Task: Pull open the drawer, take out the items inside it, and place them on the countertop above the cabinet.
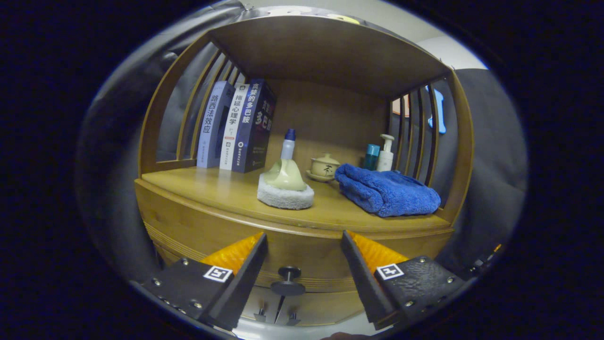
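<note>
The drawer sits in the front of the wooden cabinet, directly under the bench. Its front panel is flush with the cabinet face, so the drawer is closed and its contents cannot be seen. A dark round knob projects from the centre of the drawer front. Below the knob, two smaller dark knobs show on the lower cabinet doors.

The hand-held gripper is spread wide and holds nothing. Its fingers stand either side of the knob, apart from it, with the knob in the gap between them. Open room remains on both sides of the knob.

Above the drawer, the bench carries several items. A scrubbing pad with a pale handle stands nearest the front edge, above the knob. A small bottle with a blue cap stands just behind it. A lidded ceramic cup on a saucer is right of the pad, further back. A folded blue towel lies right of the cup, near the front edge. Behind the towel, by the slatted side rail, stand a teal bottle and a white pump bottle. Three books stand upright at the back left, against the left slats. The bench surface between the books and the pad is bare.
</note>
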{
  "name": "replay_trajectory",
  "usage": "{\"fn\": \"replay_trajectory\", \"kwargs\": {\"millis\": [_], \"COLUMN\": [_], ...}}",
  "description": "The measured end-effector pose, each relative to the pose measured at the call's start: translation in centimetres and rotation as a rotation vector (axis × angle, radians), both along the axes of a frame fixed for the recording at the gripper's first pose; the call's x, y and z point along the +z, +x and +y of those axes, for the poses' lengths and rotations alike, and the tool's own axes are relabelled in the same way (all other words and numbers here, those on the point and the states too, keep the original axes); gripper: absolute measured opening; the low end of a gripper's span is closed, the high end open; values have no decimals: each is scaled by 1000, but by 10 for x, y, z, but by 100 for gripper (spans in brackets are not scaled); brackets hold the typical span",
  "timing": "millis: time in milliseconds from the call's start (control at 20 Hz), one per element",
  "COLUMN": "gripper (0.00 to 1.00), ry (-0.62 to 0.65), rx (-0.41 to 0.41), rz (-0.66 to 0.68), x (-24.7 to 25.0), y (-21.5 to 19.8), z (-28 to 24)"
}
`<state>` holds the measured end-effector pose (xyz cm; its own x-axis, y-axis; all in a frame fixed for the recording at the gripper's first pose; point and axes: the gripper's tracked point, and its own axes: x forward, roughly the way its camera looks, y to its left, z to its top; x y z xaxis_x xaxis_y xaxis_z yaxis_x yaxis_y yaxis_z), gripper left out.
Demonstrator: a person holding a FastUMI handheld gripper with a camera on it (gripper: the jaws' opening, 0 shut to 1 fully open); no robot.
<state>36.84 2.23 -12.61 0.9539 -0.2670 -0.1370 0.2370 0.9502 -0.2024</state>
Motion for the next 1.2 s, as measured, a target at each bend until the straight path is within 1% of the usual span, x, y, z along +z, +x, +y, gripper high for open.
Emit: {"fn": "replay_trajectory", "kwargs": {"millis": [150,350,500,650,1000,1200], "gripper": [97,97,97,97,97,97], "ry": [24,39,58,69,33,-15], "rx": [25,46,68,87,99,70], "rz": [15,-23,-55,-105,-244,-318], "x": [1,24,49,86,182,221], "y": [-3,-22,-38,-51,-86,-112], "z": [2,-5,-13,-30,-96,-155]}}
